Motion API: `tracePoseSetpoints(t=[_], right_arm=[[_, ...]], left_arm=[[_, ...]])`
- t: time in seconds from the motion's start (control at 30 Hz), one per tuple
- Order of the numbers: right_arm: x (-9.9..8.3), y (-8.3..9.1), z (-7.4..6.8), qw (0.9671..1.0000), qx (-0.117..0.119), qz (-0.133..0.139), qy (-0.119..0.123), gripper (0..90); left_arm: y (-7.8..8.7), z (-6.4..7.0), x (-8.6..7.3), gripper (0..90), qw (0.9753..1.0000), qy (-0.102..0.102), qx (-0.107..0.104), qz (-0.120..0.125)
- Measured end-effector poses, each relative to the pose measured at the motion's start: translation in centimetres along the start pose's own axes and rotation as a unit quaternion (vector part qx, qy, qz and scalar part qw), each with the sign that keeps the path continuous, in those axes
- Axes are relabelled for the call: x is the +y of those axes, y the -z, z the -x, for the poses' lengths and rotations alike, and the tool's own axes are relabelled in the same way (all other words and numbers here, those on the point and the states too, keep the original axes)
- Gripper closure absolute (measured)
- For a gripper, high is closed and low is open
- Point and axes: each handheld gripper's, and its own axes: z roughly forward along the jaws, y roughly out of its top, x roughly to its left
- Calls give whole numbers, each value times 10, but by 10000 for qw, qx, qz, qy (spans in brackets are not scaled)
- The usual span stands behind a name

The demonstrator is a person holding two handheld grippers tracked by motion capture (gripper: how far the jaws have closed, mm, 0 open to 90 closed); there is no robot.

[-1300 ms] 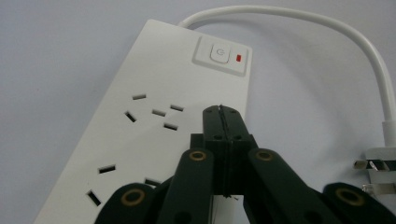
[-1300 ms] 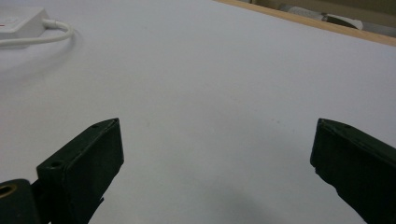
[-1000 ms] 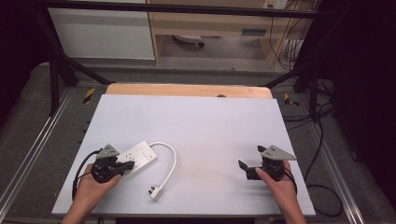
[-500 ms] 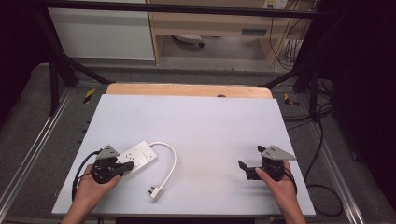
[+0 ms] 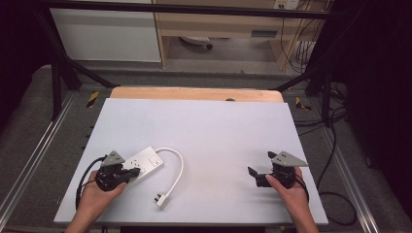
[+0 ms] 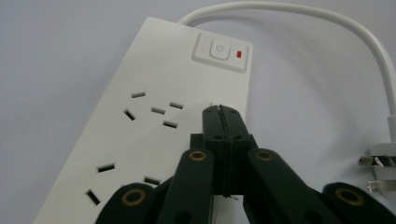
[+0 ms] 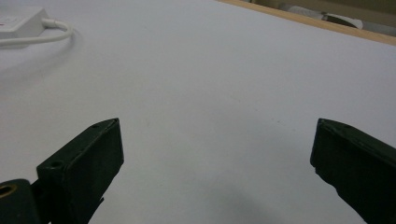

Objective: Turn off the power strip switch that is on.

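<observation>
Left gripper [image 6: 219, 112], fingers clenched empty, tips over the power strip [image 6: 154, 107]; right gripper [image 7: 215, 154] fingers released; pressing off-centre could skid the strip across the counter [image 5: 218, 131].

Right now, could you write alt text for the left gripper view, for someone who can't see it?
A black two-jaw gripper, jaws pressed shut, points down over a white power strip lying on a pale table. The strip's switch with a small red mark sits near its far end, where a white cable curves away to a plug at the right edge.
</observation>
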Motion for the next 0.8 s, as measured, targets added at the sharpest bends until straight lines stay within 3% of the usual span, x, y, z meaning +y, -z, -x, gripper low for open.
tracePoseSetpoints(t=[0.2,0.8], right_arm=[[0,0,0,10000,4,5,6,32],[0,0,0,10000,4,5,5,32]], left_arm=[[6,0,3,900,9994,-44,72,332],[3,3,4,900,9986,-48,-181,504]])
